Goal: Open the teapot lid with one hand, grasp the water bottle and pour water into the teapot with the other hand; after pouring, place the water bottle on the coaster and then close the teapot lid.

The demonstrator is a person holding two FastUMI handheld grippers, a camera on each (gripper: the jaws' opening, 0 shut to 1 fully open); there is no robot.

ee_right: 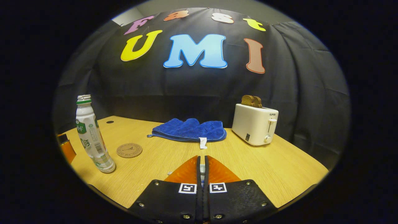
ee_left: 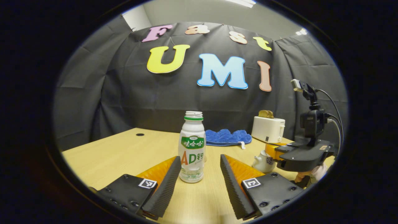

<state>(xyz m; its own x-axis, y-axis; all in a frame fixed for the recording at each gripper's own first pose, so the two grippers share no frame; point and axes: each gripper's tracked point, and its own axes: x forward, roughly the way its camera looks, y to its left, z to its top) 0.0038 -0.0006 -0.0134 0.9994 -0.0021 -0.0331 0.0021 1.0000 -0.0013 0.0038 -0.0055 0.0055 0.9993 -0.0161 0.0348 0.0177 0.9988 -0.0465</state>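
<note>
Left tool (ee_left: 200, 168) wide open w/ water bottle (ee_left: 192, 147) upright on worktop (ee_left: 124, 149) btwn its fingers, right tool (ee_right: 202, 165) nearly closed, can't tell what on, coaster (ee_right: 129, 150) just beside bottle, teapot (ee_left: 262, 161) near bottle

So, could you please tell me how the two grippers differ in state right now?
The left gripper is open, its fingers either side of the water bottle without touching it; the right gripper is nearly closed, with something small and pale between its fingers. In the left gripper view, the right one is above the teapot. Both are over the wooden table.
</note>
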